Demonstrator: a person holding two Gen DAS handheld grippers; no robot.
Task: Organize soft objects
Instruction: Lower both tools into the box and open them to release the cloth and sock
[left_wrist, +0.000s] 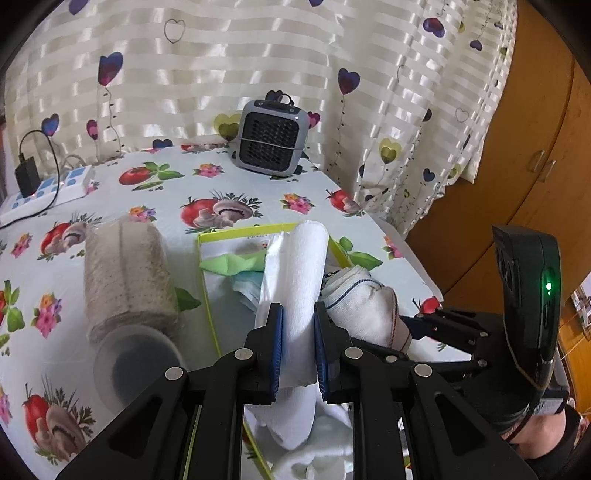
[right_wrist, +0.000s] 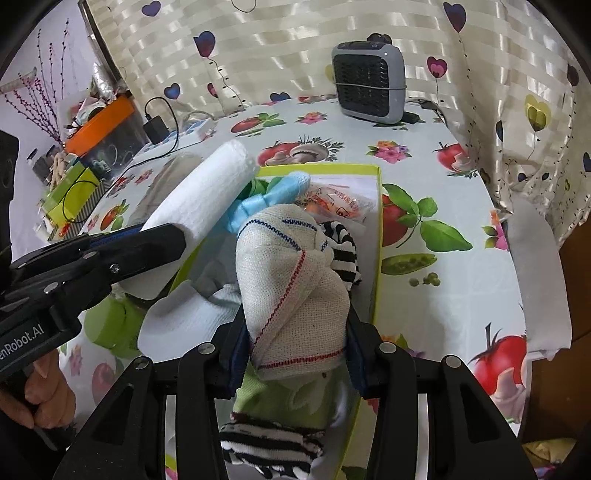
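Two soft rolls are held over a lime-edged cardboard box (right_wrist: 375, 236).

A rolled white towel (left_wrist: 295, 295) is clamped in the left gripper (left_wrist: 298, 347), its long axis pointing up-frame; a cream knitted cloth bundle (right_wrist: 295, 291) is gripped by the right gripper (right_wrist: 295, 354), directly above the box at centre frame.

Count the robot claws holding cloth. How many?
2. The left gripper clamps a rolled white cloth; the right gripper clamps a cream cloth bundle over the box.

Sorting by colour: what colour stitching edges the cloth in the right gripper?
Red and blue stitching on the off-white cloth; right wrist view.
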